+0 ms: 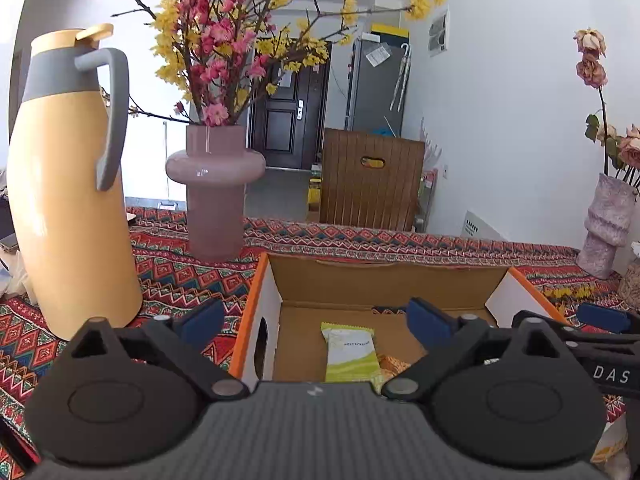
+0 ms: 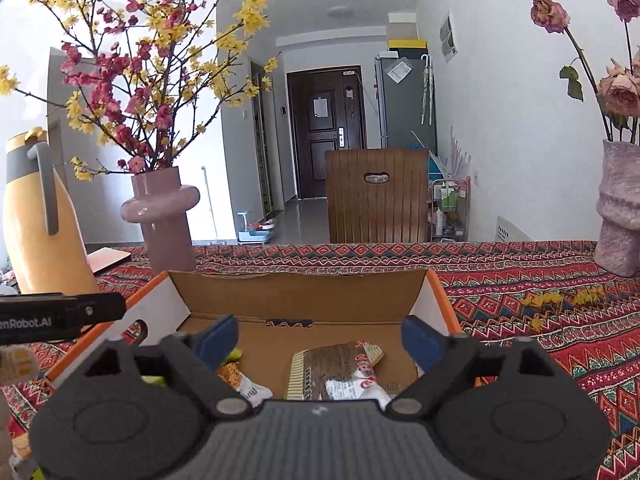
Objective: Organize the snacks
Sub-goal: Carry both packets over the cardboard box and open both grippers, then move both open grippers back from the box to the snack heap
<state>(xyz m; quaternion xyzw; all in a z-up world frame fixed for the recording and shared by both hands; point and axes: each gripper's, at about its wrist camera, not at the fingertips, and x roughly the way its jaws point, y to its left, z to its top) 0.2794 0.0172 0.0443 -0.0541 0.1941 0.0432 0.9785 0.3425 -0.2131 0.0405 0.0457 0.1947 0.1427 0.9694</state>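
An open cardboard box with orange rims (image 1: pixel 256 292) (image 2: pixel 444 296) stands on the patterned tablecloth. In the left wrist view a green and white snack packet (image 1: pixel 350 354) lies on its floor, with an orange packet (image 1: pixel 394 364) beside it. In the right wrist view a brown and white packet (image 2: pixel 340 372) and an orange and white packet (image 2: pixel 240 382) lie in the box. My left gripper (image 1: pixel 316 320) is open and empty above the box's left wall. My right gripper (image 2: pixel 320 338) is open and empty over the box; it also shows at the right edge of the left wrist view (image 1: pixel 600 320).
A tall yellow thermos jug (image 1: pixel 68 200) (image 2: pixel 36 220) and a pink vase of blossoms (image 1: pixel 216 192) (image 2: pixel 164 220) stand left of the box. A mottled vase of dried roses (image 1: pixel 608 220) (image 2: pixel 620 208) stands far right. A wooden chair (image 1: pixel 372 180) is behind the table.
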